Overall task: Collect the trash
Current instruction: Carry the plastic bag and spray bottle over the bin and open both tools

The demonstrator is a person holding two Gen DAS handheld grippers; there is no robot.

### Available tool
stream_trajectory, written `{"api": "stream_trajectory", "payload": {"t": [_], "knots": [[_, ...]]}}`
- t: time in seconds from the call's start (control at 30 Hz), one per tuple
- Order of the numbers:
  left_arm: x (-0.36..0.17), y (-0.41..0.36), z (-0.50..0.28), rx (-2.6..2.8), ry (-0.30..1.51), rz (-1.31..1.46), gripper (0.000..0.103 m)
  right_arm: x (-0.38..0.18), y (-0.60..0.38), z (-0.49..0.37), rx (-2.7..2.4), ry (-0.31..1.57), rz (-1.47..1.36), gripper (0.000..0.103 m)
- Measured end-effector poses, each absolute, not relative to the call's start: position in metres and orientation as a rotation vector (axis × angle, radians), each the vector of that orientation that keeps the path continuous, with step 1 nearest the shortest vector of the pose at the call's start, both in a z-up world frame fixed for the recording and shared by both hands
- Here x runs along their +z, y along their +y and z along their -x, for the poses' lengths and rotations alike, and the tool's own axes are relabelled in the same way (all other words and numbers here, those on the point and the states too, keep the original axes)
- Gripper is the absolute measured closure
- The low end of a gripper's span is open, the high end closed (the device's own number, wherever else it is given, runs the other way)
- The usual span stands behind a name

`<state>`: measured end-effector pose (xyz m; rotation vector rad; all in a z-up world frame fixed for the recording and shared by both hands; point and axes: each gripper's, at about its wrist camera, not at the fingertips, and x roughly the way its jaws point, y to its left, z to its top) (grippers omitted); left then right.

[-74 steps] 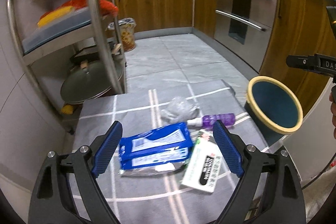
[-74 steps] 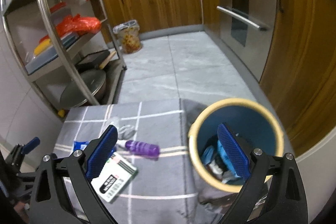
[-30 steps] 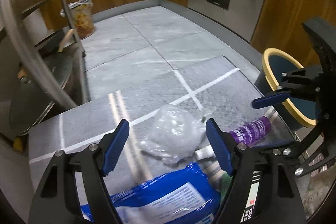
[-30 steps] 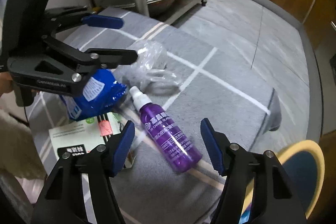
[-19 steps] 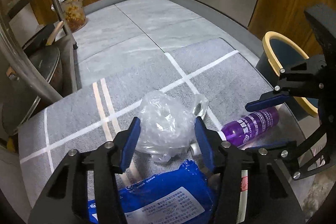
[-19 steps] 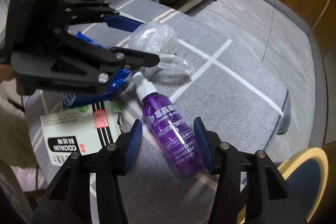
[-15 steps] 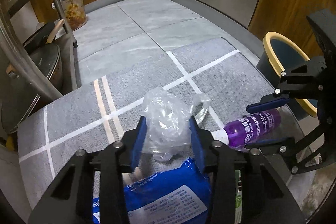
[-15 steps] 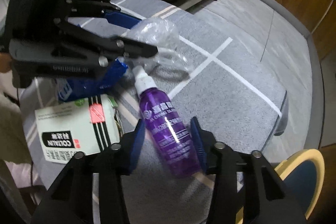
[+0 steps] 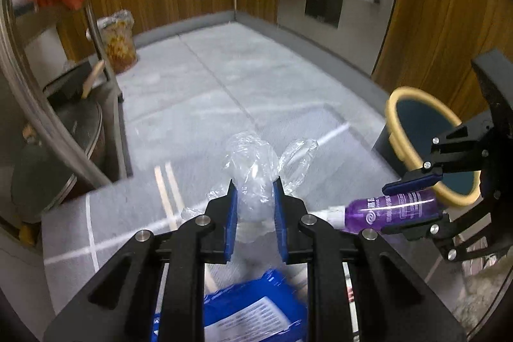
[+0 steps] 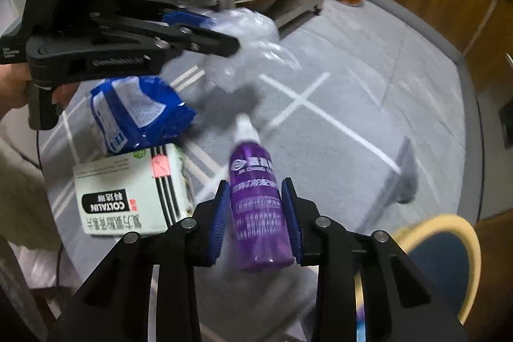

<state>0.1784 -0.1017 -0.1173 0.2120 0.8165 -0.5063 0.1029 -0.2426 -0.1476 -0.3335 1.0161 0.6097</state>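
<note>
My left hand-held gripper is now clamped on the clear plastic bag, and my right hand-held gripper is clamped on the purple spray bottle. Half a second ago both pieces lay on the grey mat with the jaws still closing around them; now both are lifted clear of it. That leaves the blue packet and the white box on the mat. The yellow-rimmed bin stands just beside the mat's right edge, so I judge carrying both pieces over to it comes next.
</note>
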Motion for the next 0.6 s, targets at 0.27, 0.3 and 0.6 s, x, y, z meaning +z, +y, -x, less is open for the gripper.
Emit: {"api": "stream_trajectory", "payload": {"t": [0.27,0.3,0.6], "knots": [[-0.092,-0.151,-0.168,-0.598,0.76,-0.23,0.083,-0.123,-0.32,-0.087,0.471,1.013,0.211,0.07],[-0.09,-0.159,-0.167,-0.61,0.754,-0.237,0.083,-0.12,-0.327,-0.083,0.457,1.01,0.214,0.07],[-0.078,-0.224,-0.151,-0.735,0.713,-0.261,0.083,-0.101,-0.405,-0.06,0.311,0.976,0.085,0.07]]}}
